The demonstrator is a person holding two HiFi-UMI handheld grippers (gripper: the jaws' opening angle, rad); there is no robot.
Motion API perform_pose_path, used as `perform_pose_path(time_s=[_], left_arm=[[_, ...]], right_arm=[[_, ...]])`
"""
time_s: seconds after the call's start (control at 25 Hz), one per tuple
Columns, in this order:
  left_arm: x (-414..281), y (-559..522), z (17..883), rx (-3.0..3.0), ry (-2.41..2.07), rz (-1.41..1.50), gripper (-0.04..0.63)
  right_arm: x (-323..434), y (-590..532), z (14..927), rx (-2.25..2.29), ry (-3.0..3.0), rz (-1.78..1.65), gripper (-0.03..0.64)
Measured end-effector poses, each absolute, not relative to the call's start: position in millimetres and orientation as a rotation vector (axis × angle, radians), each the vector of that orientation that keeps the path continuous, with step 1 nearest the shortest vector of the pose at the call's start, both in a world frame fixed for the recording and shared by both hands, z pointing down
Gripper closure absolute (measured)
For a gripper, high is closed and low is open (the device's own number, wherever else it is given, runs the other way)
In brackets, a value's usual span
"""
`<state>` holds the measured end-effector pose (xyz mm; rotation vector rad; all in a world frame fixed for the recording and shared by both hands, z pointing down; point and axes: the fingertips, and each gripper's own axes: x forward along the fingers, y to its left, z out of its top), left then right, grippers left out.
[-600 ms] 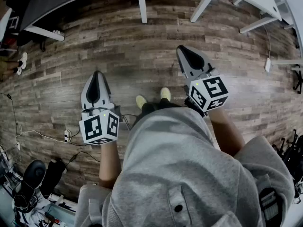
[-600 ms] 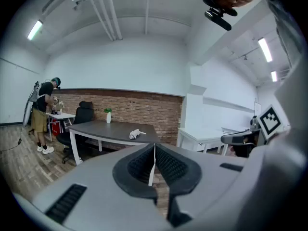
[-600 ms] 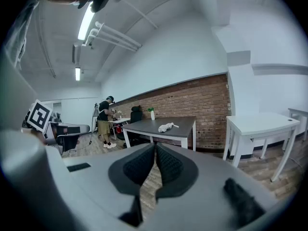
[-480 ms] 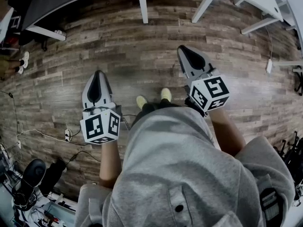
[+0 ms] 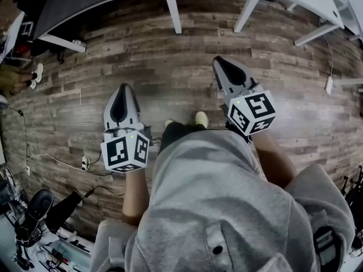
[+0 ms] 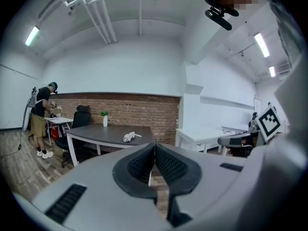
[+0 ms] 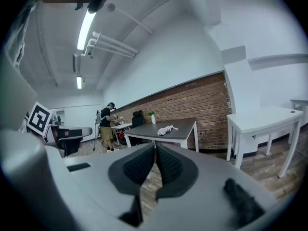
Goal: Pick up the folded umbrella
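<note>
Holding your left gripper [image 6: 154, 147] & right gripper [image 7: 155, 146] shut w/ nothing in either, you face the folded umbrella [image 6: 129, 137], lying on the dark tabletop [image 6: 96, 134] well ahead, apart from both.

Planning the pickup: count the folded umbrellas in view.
1. The folded umbrella lies on the dark table ahead, toward its right end in the left gripper view. Others could be hidden elsewhere.

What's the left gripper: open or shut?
Shut. The left gripper has its fingers meeting at the tips, with nothing between them.
</note>
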<state>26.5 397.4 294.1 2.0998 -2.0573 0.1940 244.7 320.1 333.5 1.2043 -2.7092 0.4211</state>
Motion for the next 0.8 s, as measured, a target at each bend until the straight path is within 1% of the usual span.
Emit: perform_pose_path(time_s=[0.36, 0.8], left_arm=[[43, 397, 287, 2.111, -2.078, 0.192, 0.577], [36, 385, 287, 2.12, -2.075, 0.189, 0.577]], right_arm=[[251, 320, 334, 1.163, -2.741, 0.423, 0.592], [240, 314, 343, 1.145, -2.725, 0.412, 0.592]])
